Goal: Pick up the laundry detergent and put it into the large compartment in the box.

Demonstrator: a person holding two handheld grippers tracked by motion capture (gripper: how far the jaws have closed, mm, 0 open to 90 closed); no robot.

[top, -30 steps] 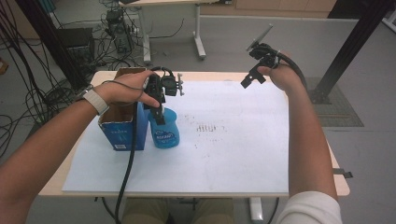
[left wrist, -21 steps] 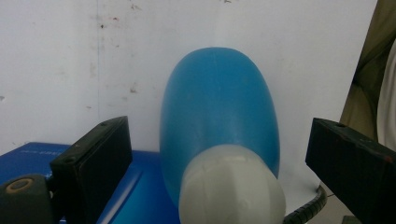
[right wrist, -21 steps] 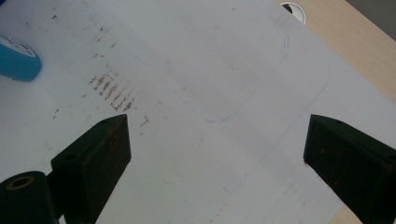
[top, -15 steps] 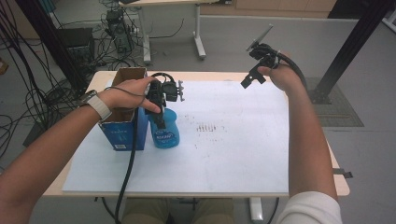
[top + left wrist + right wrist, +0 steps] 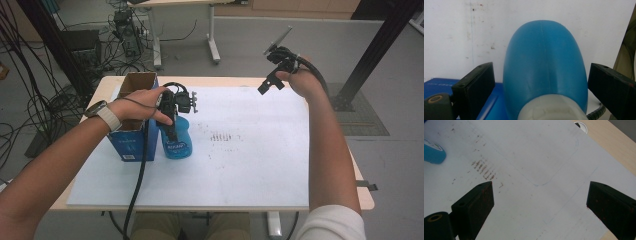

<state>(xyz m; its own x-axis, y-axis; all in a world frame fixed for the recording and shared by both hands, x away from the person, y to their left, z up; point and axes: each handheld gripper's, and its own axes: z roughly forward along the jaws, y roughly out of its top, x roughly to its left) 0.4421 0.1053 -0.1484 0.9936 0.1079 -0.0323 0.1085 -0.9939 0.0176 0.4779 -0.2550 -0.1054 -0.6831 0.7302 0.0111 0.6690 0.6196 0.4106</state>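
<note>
the blue bottle (image 5: 177,140) stands upright on the white sheet (image 5: 250,170), touching or just beside the blue carton (image 5: 131,137). the left gripper (image 5: 172,117) is above it, jaws apart on both sides of the bottle body, not yet clenched. to do well, i think close evenly on the neck and lift straight, because the carton wall is close. the right gripper (image 5: 272,75) hovers released near the far edge; the middle of the sheet offers free room.

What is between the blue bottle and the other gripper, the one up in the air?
In the high view, just bare white sheet with smudge marks lies between the blue bottle and the right gripper.
</note>
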